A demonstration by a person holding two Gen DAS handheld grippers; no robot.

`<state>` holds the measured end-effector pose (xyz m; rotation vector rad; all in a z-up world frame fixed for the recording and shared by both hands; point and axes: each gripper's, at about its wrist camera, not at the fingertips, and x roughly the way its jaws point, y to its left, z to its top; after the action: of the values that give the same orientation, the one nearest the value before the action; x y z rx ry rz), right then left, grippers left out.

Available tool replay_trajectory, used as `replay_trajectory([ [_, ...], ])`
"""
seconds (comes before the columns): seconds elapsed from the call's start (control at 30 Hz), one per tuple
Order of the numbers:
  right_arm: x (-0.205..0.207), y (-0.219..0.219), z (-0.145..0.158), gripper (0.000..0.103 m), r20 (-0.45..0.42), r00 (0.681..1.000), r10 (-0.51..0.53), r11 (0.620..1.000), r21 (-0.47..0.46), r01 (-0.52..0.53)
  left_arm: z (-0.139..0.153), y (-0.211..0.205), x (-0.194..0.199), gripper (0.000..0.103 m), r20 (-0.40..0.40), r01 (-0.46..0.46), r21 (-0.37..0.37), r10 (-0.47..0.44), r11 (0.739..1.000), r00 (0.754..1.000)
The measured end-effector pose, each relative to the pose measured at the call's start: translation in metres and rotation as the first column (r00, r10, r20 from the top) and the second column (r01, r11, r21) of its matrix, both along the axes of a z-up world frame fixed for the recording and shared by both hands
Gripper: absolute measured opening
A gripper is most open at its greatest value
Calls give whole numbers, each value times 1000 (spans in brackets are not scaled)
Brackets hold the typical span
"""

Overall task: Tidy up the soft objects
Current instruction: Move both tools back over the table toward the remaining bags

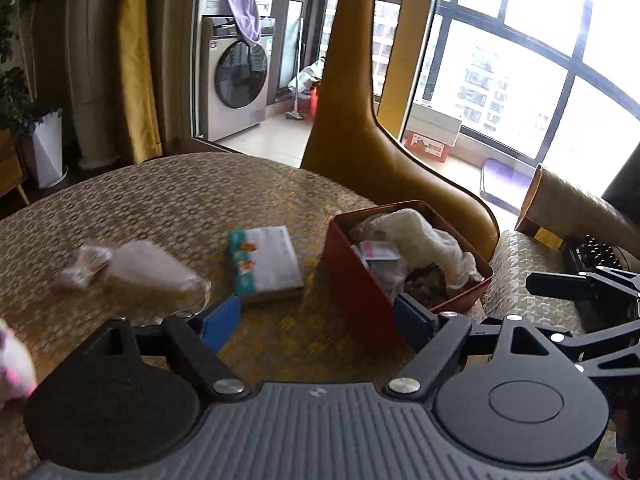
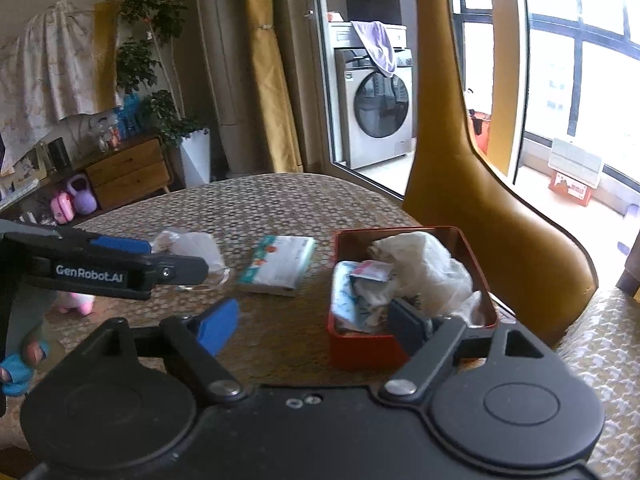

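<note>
Round table under a gold-brown patterned cloth [image 2: 248,208]. Mustard-yellow leather chair back [image 2: 460,168] at its far right edge. Far wall: gold curtain [image 2: 272,80] beside a sliding glass door; beyond it a silver front-loading washing machine [image 2: 376,108] with a lilac towel [image 2: 376,44] draped over it. Black-framed grid window [image 1: 520,60], right, bright daylight. Wooden drawer cabinet [image 2: 128,172] and potted green plant [image 2: 156,60], far left.

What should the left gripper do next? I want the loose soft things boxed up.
Probably reach the left gripper forward to the tissue pack. It lies flat on the table just ahead of the open, empty jaws, beside the red box, which already holds cloth.
</note>
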<state>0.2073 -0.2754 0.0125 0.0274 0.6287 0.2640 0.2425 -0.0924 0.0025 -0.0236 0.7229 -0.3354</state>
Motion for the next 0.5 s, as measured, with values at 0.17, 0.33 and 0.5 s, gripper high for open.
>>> replay_trajectory([
  [0.17,-13,25,5,88,4,999,39,999,3,-39,3,34,-21,86,0,-18,7,18,1000,1000],
  [0.33,-21,50,9,90,6,997,82,997,16,-82,8,67,-36,98,19,-34,18,34,999,999],
  [0.5,-22,73,12,98,17,992,123,992,24,-124,12,99,-40,101,39,-67,19,66,998,997],
])
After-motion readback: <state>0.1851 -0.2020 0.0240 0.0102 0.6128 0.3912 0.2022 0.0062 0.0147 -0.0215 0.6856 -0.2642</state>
